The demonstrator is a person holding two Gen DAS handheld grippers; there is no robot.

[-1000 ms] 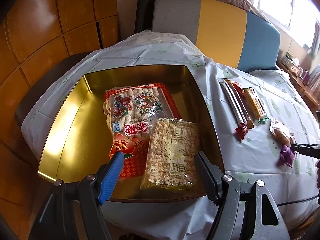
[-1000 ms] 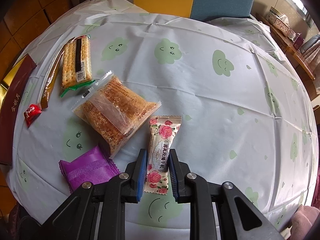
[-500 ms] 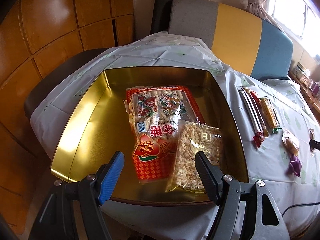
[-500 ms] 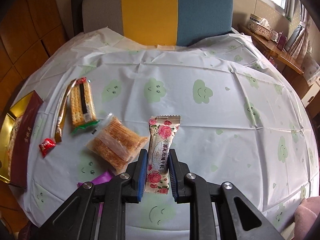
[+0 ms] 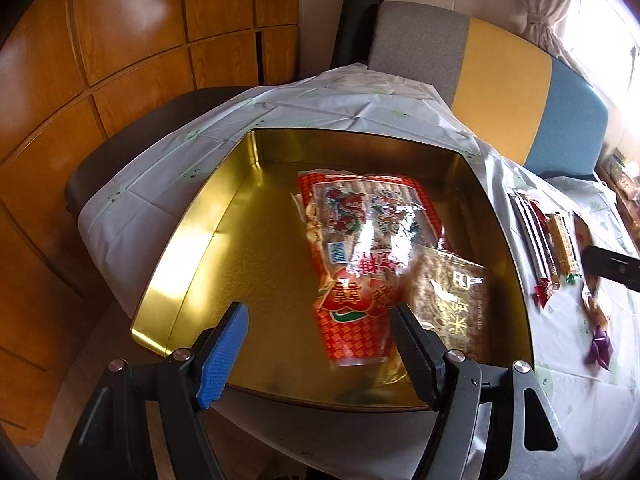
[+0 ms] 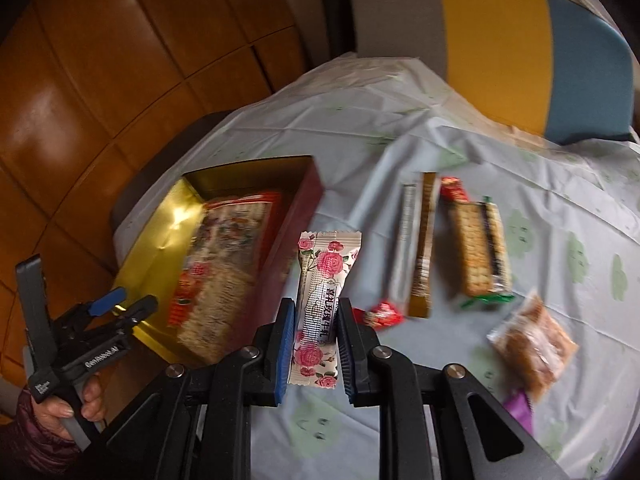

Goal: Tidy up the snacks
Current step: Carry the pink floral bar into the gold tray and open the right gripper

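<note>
My right gripper (image 6: 314, 354) is shut on a white rose-print candy bar (image 6: 324, 280) and holds it in the air above the table, just right of the gold tin (image 6: 160, 236). The tin (image 5: 224, 256) holds a red snack bag (image 5: 360, 248) and a puffed-rice pack (image 5: 456, 304). My left gripper (image 5: 320, 354) is open and empty over the tin's near edge; it also shows in the right wrist view (image 6: 120, 306).
On the white tablecloth (image 6: 520, 184) right of the tin lie long stick packs (image 6: 420, 244), a cracker pack (image 6: 478, 248), a small red candy (image 6: 384, 314), a clear-wrapped biscuit (image 6: 532, 344) and a purple packet (image 6: 518, 406). A grey-yellow-blue chair (image 5: 500, 84) stands behind.
My right gripper has lifted the rose candy bar off the table and swung left toward the tin. My left gripper has drifted left over the tin, still open.
</note>
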